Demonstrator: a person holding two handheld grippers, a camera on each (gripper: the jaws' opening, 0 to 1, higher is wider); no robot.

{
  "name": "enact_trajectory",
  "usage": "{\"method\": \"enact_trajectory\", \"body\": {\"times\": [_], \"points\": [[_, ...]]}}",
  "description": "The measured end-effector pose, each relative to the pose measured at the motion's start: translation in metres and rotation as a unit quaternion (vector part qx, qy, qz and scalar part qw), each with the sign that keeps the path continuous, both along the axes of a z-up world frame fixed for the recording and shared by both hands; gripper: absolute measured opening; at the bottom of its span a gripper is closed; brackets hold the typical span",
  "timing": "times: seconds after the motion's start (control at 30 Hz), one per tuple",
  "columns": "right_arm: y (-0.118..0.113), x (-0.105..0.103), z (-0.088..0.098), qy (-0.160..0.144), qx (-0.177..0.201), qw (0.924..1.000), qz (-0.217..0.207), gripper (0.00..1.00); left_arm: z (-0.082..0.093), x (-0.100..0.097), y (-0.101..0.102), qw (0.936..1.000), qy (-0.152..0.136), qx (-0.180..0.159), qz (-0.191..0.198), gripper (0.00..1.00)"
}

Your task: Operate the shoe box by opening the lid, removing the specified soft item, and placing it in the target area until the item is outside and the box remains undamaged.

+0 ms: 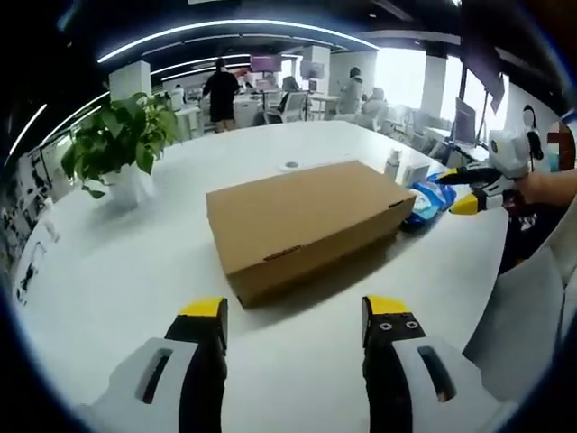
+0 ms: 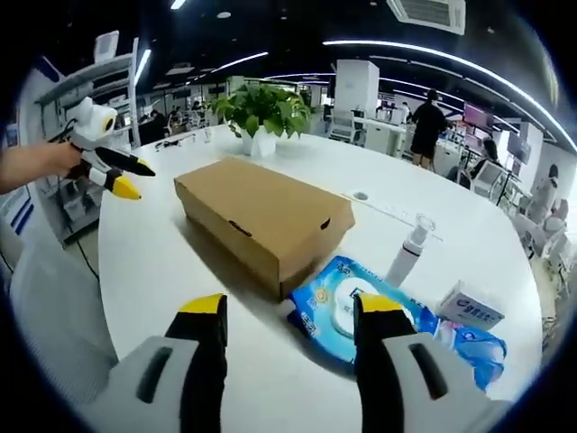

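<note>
Nothing looks begun: ahead of the empty, spread-jawed left gripper (image 1: 293, 311) the plain brown cardboard shoe box (image 1: 306, 221) sits lid-down on the white round table (image 1: 135, 289), its soft item presumably inside, while the right gripper (image 2: 288, 307), likewise parted, holds nothing.

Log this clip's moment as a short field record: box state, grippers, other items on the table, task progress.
box: cardboard shoe box, lid closed, lying flat on the white table
left gripper: open, empty, short of the box
right gripper: open, empty, above the blue wipes pack
beside box: wipes pack, pump bottle, small white carton
far side: potted plant
progress: lid not yet opened, nothing removed
</note>
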State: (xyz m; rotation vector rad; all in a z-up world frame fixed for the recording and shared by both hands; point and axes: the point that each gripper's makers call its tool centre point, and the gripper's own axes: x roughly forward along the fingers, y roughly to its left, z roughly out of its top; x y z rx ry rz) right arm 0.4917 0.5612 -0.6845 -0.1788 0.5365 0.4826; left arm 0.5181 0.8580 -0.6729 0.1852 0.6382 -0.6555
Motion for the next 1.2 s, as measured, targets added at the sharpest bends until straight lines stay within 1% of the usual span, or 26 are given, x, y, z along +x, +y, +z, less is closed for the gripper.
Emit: {"method": "enact_trajectory", "body": {"times": [0.1, 0.23, 0.4, 0.5, 0.57, 0.67, 0.77, 0.83, 0.93, 1.03, 1.2], "points": [[-0.012, -0.013, 0.003, -0.004, -0.005, 0.9999, -0.012, 0.56, 0.005, -0.009, 0.001, 1.0, -0.007, -0.002, 0.002, 0.64], [-0.028, -0.03, 0.003, -0.004, -0.008, 0.9995, -0.031, 0.58, 0.014, -0.024, -0.002, 0.9996, -0.025, -0.015, 0.006, 0.68], [-0.044, -0.051, 0.006, -0.004, -0.007, 0.9983, -0.058, 0.61, 0.014, -0.043, -0.006, 0.9997, -0.021, -0.011, 0.001, 0.72], [-0.053, -0.062, 0.009, -0.003, -0.004, 0.9976, -0.069, 0.63, 0.018, -0.054, -0.01, 0.9994, -0.025, -0.022, -0.003, 0.75], [-0.057, -0.068, 0.013, -0.005, 0.006, 0.9969, -0.078, 0.65, 0.022, -0.06, -0.013, 0.9993, -0.028, -0.023, -0.005, 0.76], [-0.066, -0.078, 0.019, -0.01, 0.01, 0.9955, -0.094, 0.67, 0.029, -0.066, -0.015, 0.9989, -0.039, -0.027, -0.003, 0.8], [-0.073, -0.089, 0.025, -0.013, 0.016, 0.9938, -0.11, 0.7, 0.039, -0.072, -0.015, 0.998, -0.049, -0.04, 0.008, 0.85], [-0.075, -0.096, 0.027, -0.014, 0.024, 0.9928, -0.116, 0.74, 0.044, -0.075, -0.014, 0.9976, -0.055, -0.039, 0.011, 0.88], [-0.078, -0.106, 0.029, -0.017, 0.017, 0.9923, -0.121, 0.78, 0.05, -0.077, -0.012, 0.997, -0.067, -0.036, 0.017, 0.91], [-0.083, -0.114, 0.034, -0.021, 0.021, 0.991, -0.131, 0.8, 0.053, -0.08, -0.01, 0.9967, -0.069, -0.038, 0.022, 0.96], [-0.089, -0.124, 0.041, -0.025, 0.034, 0.9891, -0.142, 0.87, 0.056, -0.087, -0.01, 0.9964, -0.072, -0.035, 0.027, 1.0]]}}
